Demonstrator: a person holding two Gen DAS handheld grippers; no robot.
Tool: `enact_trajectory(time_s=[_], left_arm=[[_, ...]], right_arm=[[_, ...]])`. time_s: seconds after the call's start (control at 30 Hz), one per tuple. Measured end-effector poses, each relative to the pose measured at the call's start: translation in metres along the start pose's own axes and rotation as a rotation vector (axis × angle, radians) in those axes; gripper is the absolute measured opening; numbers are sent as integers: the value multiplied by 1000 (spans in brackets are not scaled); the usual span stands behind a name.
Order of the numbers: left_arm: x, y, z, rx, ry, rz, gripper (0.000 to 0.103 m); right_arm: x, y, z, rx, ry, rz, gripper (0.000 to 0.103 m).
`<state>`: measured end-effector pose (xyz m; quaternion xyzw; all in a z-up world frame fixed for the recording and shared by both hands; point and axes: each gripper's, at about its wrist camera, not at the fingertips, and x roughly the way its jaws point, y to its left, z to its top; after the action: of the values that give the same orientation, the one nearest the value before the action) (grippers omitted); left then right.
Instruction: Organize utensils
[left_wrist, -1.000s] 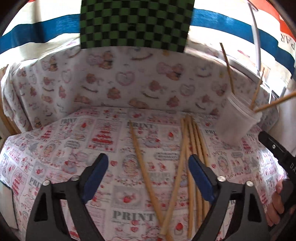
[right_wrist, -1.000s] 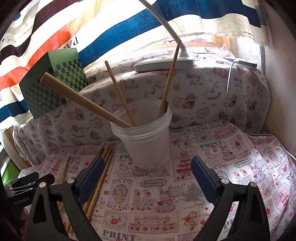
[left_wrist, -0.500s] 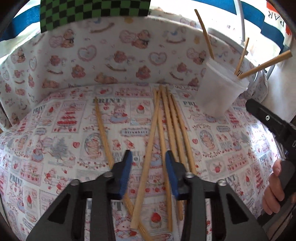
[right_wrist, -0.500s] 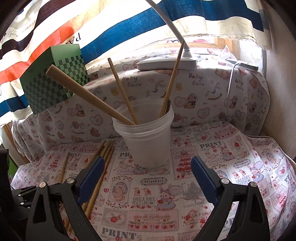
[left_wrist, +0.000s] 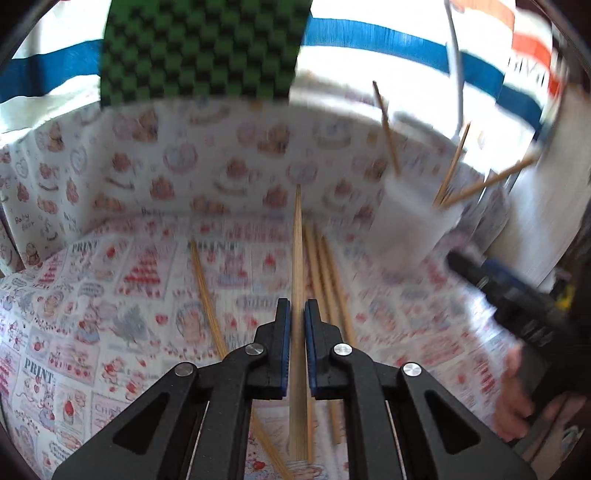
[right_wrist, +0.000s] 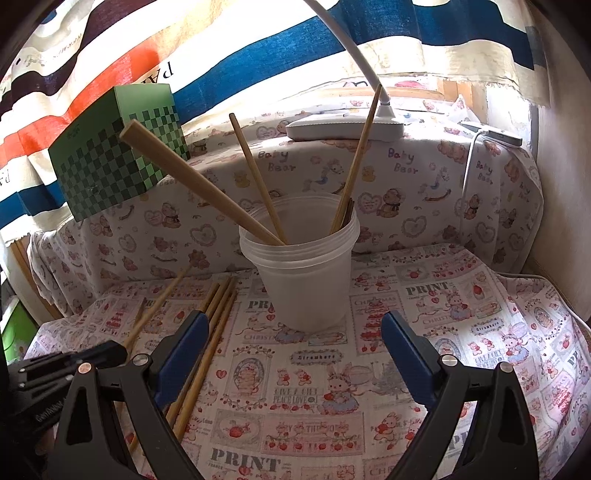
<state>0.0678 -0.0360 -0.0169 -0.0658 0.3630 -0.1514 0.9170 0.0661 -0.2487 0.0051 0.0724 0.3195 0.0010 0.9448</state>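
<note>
Gripping one chopstick (left_wrist: 296, 258), left gripper (left_wrist: 297, 314); right gripper (right_wrist: 291, 332) spread before cup (right_wrist: 306, 280).

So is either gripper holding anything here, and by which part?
The left gripper is shut on one wooden chopstick, gripped toward its thicker end. The right gripper is open, holding nothing.

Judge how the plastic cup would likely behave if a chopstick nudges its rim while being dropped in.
The plastic cup looks thin and translucent, so probably light and easy to shove. Three chopsticks lean outward well above its rim, likely making it top-heavy and apt to tip. The tablecloth beneath may offer some grip against sliding.
</note>
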Motion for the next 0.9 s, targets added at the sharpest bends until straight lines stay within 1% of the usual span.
enact_trajectory(time_s=[0.1, 0.2, 0.3, 0.4, 0.53, 0.63, 0.7, 0.77, 0.8, 0.83, 0.9], left_arm=[[-17, 3, 5, -24, -77, -12, 7], [-28, 6, 8, -33, -120, -24, 7], [-29, 6, 15, -34, -138, -24, 7], [-36, 9, 15, -33, -154, -39, 7], [-39, 9, 14, -39, -164, -38, 7], [-37, 10, 13, -42, -148, -39, 7], [-33, 12, 13, -44, -122, -27, 7], [-23, 14, 12, -48, -59, 4, 7], [-14, 16, 11, -58, -9, 31, 7], [-6, 18, 9, -67, 28, 40, 7], [7, 22, 6, -74, 69, 52, 7]], right_arm=[[-2, 5, -1, -23, -10, -4, 95], [-3, 9, -2, -44, -14, -8, 96], [-2, 9, -2, -48, -13, -8, 95], [-1, 8, -2, -49, -11, -13, 96], [2, 7, -3, -50, -7, -22, 96], [3, 7, -4, -52, -5, -24, 96], [3, 8, -4, -55, -5, -25, 95], [3, 9, -5, -59, -4, -28, 95], [4, 10, -5, -61, -3, -30, 95], [4, 10, -6, -63, -2, -31, 95], [5, 10, -6, -65, 1, -33, 95]])
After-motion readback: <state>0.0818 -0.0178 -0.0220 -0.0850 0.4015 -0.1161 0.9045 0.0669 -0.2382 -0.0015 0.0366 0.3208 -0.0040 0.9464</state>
